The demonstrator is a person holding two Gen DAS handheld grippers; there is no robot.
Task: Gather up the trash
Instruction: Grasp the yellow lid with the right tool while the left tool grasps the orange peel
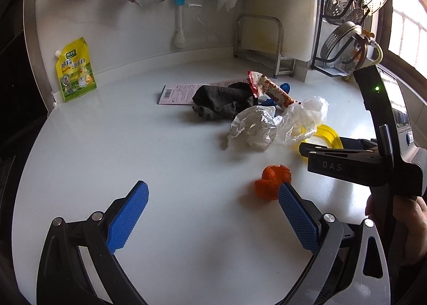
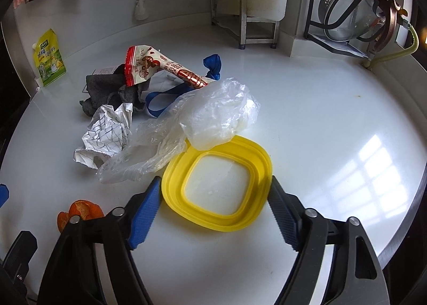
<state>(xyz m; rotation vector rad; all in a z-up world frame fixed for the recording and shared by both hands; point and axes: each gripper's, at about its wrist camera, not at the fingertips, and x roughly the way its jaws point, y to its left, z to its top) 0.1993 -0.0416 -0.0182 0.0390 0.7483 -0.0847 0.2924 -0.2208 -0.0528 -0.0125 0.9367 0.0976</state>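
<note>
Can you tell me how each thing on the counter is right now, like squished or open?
Paper: crumpled.
Plastic bag: scrunched, its edge over the lid.
Yellow lid: flat, between the open fingers.
Snack wrapper: torn open.
Orange peel: loose.
Right tool: open.
Left tool: open, empty.

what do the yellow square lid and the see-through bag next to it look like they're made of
Yellow lid: likely moulded plastic, smooth, stepped rim, translucent centre panel. Clear bag: thin plastic film, judging by its crinkles and see-through gloss.

Both grippers, left gripper [image 1: 213,199] and right gripper [image 2: 216,193], hover with fingers spread.
</note>
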